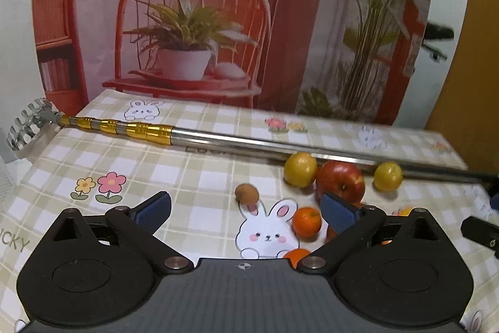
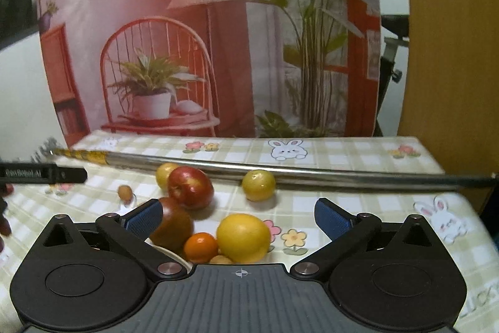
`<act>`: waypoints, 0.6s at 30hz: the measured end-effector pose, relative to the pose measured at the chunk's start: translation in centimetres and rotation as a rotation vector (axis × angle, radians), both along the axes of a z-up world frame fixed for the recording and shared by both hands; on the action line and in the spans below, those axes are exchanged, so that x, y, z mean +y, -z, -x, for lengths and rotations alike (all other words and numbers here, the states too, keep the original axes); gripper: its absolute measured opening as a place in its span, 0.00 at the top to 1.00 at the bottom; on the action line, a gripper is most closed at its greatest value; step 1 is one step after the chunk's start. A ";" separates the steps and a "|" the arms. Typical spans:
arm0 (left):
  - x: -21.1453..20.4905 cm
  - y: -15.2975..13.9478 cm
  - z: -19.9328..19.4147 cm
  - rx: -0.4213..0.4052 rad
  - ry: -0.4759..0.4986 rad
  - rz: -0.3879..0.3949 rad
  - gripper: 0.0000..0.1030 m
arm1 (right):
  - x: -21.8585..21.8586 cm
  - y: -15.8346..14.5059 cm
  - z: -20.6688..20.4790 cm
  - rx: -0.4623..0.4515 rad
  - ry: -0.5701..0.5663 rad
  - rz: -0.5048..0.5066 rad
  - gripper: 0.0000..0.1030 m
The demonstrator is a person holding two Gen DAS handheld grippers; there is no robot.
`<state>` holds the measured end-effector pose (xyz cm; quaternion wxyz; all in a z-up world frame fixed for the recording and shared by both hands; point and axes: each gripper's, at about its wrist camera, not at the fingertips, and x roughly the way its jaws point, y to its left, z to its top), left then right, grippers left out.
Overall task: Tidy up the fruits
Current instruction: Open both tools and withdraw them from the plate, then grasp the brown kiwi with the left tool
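- On the checked, rabbit-printed tablecloth (image 2: 358, 158) the fruit lies loose; I judge the sorting hardly begun, no bowl or tray in sight.
- The right gripper (image 2: 238, 216) has its blue pads spread wide, gripping nothing; a large round yellow citrus (image 2: 244, 236) sits between them, a small orange mandarin (image 2: 200, 247) and a dark reddish-brown tomato-like fruit (image 2: 174, 225) toward its left finger.
- Beyond, a shiny red apple (image 2: 191, 188) and two small yellow fruits lie against a long telescopic steel rod with gold bands (image 2: 312, 174).
- The left gripper (image 1: 246, 209) also gapes empty; a small brown nut-like fruit (image 1: 247, 193) rests just ahead.
- Everything remains to be grouped.
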<state>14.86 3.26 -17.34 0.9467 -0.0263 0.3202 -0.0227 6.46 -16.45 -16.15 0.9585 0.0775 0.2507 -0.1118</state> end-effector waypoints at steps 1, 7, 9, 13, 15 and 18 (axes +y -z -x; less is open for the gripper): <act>-0.1 0.1 -0.1 0.003 0.006 -0.009 0.00 | -0.1 0.1 -0.2 0.008 -0.009 -0.001 0.00; 0.4 0.5 -0.6 0.007 0.015 -0.011 0.00 | -0.7 0.1 -1.3 -0.007 -0.053 -0.062 0.00; 0.2 0.6 -1.1 0.029 0.015 -0.060 0.00 | -0.6 0.1 -1.5 -0.003 -0.044 -0.028 0.00; 0.1 0.9 -1.5 0.017 0.012 -0.119 0.00 | -0.7 0.0 -1.9 -0.001 -0.061 -0.010 0.00; 0.1 1.2 -1.8 0.016 0.014 -0.126 0.00 | -0.8 0.0 -2.2 0.009 -0.069 -0.005 0.00; 0.4 1.7 -2.4 0.031 0.044 -0.105 0.01 | -1.1 0.2 -2.4 0.001 -0.085 -0.008 0.00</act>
